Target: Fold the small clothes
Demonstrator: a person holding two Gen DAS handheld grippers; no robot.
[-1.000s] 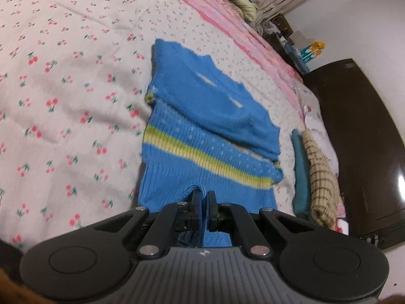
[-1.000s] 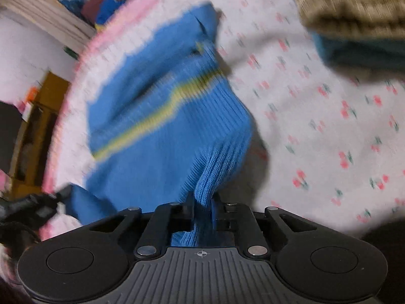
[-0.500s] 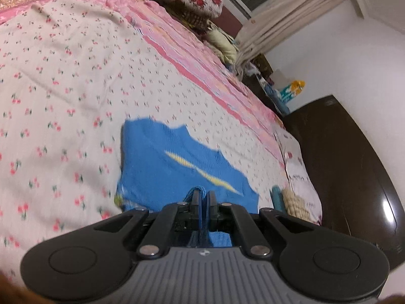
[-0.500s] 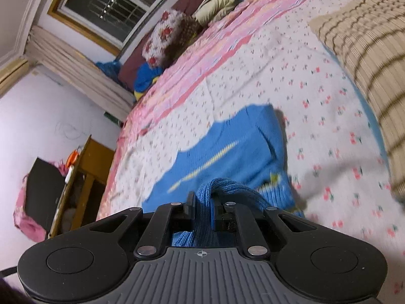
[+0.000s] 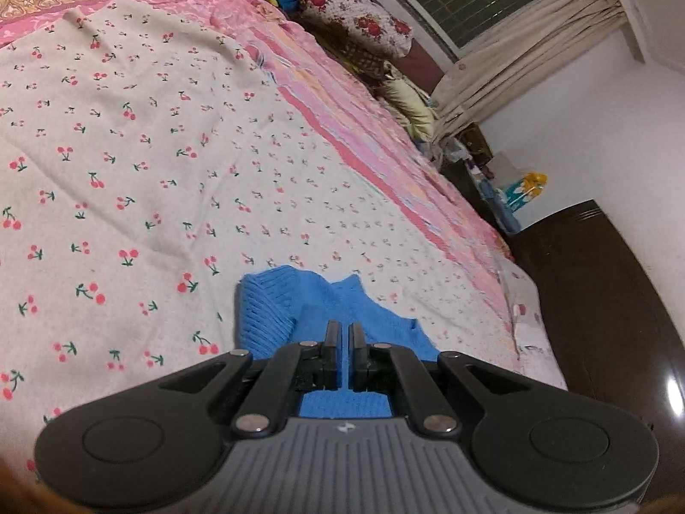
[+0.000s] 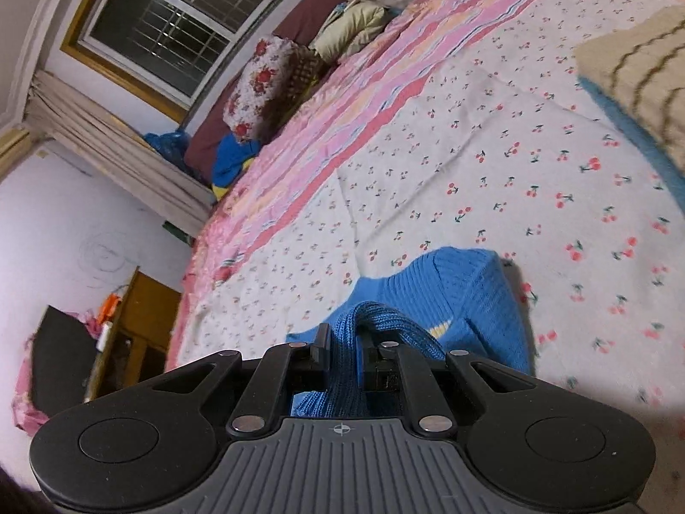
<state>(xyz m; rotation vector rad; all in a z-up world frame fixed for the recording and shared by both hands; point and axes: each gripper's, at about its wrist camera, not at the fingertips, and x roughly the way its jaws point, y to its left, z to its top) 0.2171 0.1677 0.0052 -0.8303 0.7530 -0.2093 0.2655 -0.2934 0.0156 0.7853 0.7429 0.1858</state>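
- While both tools carry the hem toward the collar, the yellow stripe is now covered: left tool point(image 5: 344, 334) and right tool point(image 6: 344, 342) each clamp the blue sweater point(image 6: 466, 291).
- Folded half now spreads toward 12 o'clock on the bed point(image 5: 128, 137); I'd say release comes next.

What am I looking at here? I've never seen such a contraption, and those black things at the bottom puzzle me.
They are two hand-held grippers, each carrying a camera that looks forward along its fingers. One picture is from the left gripper, the other from the right gripper. Both are pinched shut on a blue sweater, which a person is folding on a bed sheet printed with cherries. At the right view's edge lie other clothes, apparently folded. Beyond are pillows and a window.
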